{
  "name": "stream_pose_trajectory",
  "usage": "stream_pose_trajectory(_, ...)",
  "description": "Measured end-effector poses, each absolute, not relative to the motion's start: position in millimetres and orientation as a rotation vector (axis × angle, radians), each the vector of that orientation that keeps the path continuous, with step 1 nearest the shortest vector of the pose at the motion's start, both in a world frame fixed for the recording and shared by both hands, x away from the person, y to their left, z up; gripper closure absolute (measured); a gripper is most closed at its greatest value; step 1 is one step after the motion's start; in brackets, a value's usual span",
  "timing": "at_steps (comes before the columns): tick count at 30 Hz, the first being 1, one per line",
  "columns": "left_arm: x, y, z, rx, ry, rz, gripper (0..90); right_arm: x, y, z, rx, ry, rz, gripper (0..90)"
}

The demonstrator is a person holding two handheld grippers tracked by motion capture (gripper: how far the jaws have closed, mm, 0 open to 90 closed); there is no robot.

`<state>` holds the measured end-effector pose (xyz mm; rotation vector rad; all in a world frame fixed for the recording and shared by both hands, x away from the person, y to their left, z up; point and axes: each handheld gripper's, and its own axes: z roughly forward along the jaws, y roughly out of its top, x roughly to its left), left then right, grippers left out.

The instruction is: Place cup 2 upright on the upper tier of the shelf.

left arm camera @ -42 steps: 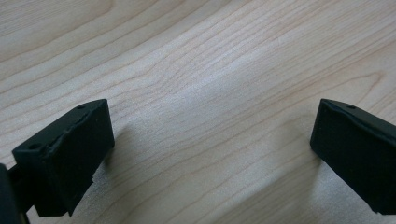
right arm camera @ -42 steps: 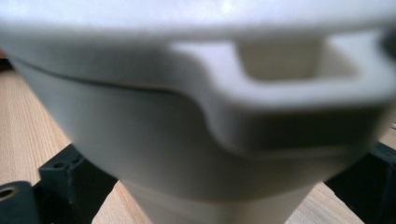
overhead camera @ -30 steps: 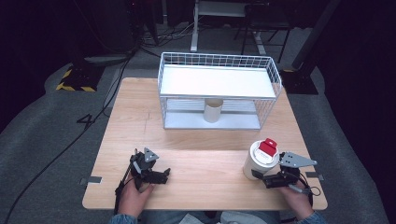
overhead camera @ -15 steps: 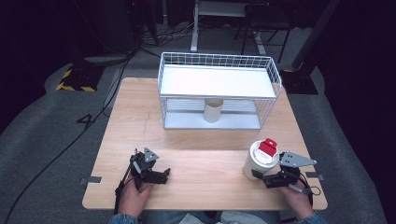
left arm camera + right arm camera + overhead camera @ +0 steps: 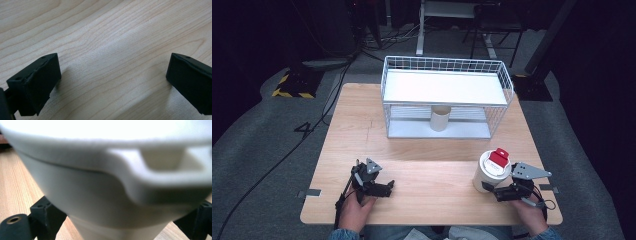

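A white tub (image 5: 488, 175) with a red flap on its lid stands at the table's front right. My right gripper (image 5: 501, 192) sits low at the tub's right side. In the right gripper view the tub (image 5: 100, 195) looms close and blurred, and the right gripper (image 5: 120, 227) is open, its jaws standing wide on either side of the tub's base. My left gripper (image 5: 379, 187) rests at the table's front left. It is open over bare wood in the left gripper view (image 5: 112, 82), with nothing between its jaws.
A white wire rack (image 5: 447, 64) with a white shelf stands at the back of the wooden table (image 5: 432, 150). A small beige cup (image 5: 440, 118) stands upright under the shelf. Dark floor, cables and stands surround the table.
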<state>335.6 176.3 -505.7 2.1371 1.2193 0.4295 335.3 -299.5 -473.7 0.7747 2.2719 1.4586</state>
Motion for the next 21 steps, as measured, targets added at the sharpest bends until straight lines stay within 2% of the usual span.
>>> stream_pose_trajectory(21,335.6,176.3,-505.7,2.137,1.219,0.429,0.1,336.0,-306.4,-437.8,0.794,2.243,1.451,10.5)
